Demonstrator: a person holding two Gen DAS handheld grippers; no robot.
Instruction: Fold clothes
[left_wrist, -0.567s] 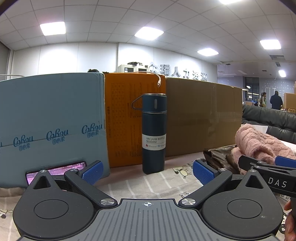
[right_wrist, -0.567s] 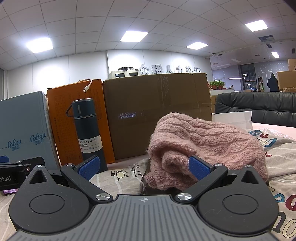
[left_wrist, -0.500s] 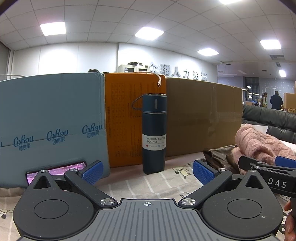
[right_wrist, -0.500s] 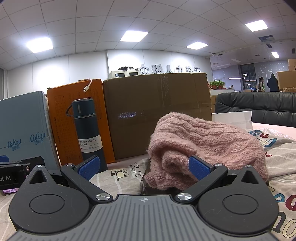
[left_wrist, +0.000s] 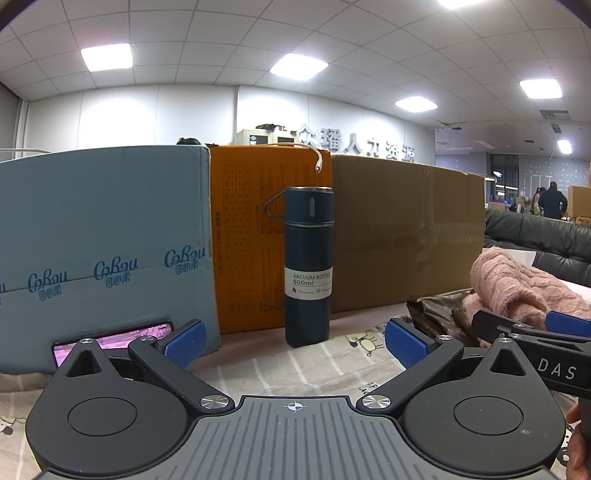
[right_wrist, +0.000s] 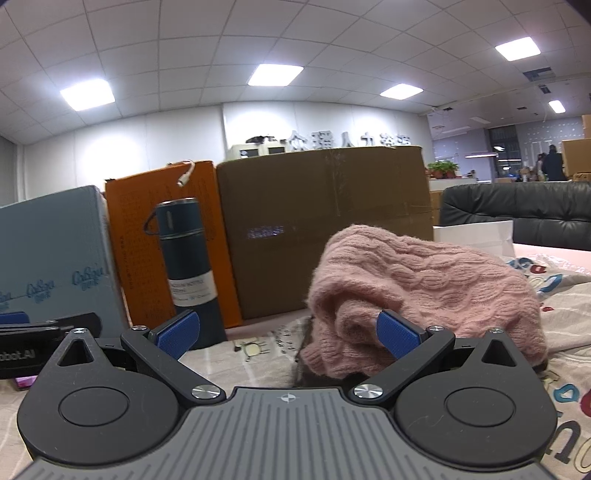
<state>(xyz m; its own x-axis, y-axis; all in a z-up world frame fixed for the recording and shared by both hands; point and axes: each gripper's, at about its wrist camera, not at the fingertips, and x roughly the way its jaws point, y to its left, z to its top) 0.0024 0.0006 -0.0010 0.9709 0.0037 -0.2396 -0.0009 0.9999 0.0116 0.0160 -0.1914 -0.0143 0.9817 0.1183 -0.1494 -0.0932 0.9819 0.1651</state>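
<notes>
Boxes (left_wrist: 110, 236) wall the back of the cloth-covered tabletop (left_wrist: 295, 369). Sweater (right_wrist: 417, 288) lies bunched at centre right of the right view, just past the right gripper (right_wrist: 288, 332); left gripper (left_wrist: 293, 343) faces the bottle (left_wrist: 309, 266). Both sets of fingers stand wide, empty. A careless sweep toward the knit could topple the bottle, or snag the dark garment (left_wrist: 436, 314) underneath

Left gripper (left_wrist: 294, 341) jaws wide, facing vacuum bottle (left_wrist: 309, 267)

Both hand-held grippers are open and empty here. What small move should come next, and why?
Probably ease the right hand-held gripper forward onto the crumpled pink cable-knit sweater. It lies unfolded on the printed tablecloth just ahead, and neither that gripper nor the left hand-held gripper holds anything.
</notes>
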